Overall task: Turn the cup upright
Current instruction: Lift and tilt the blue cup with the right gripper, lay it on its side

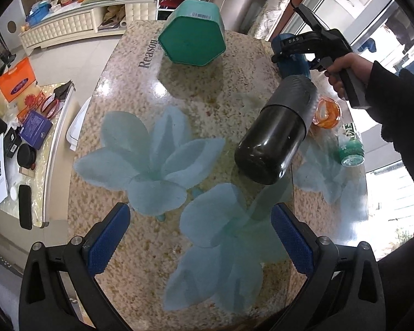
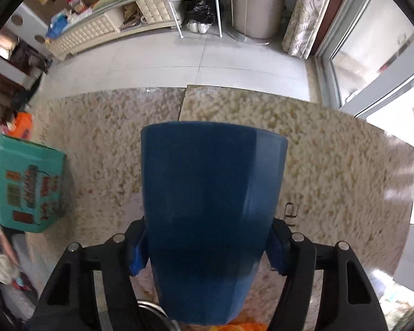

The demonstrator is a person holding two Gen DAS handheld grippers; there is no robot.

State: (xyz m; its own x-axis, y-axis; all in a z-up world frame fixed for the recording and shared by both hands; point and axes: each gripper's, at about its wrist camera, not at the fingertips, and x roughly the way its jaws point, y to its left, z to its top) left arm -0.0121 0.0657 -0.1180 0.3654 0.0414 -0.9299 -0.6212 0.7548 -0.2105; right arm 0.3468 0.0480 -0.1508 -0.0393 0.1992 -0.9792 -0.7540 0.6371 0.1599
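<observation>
My right gripper [image 2: 208, 251] is shut on a blue cup [image 2: 207, 209]. The cup fills the middle of the right wrist view, its wider end pointing away from me toward the table's far edge. In the left wrist view the same cup [image 1: 291, 60] shows only partly at the far right of the table, under the right gripper [image 1: 288, 55] and behind a black bottle. My left gripper [image 1: 200, 237] is open and empty, low over the near part of the table with its blue pads [image 1: 107, 240] wide apart.
A black bottle [image 1: 276, 132] stands right of centre on the flower-patterned table [image 1: 140, 248]. A green hexagonal container [image 1: 191, 35] lies at the far edge, also seen at left in the right wrist view [image 2: 30, 187]. An orange glass object [image 1: 327, 111] and a green bottle [image 1: 350, 149] sit at right.
</observation>
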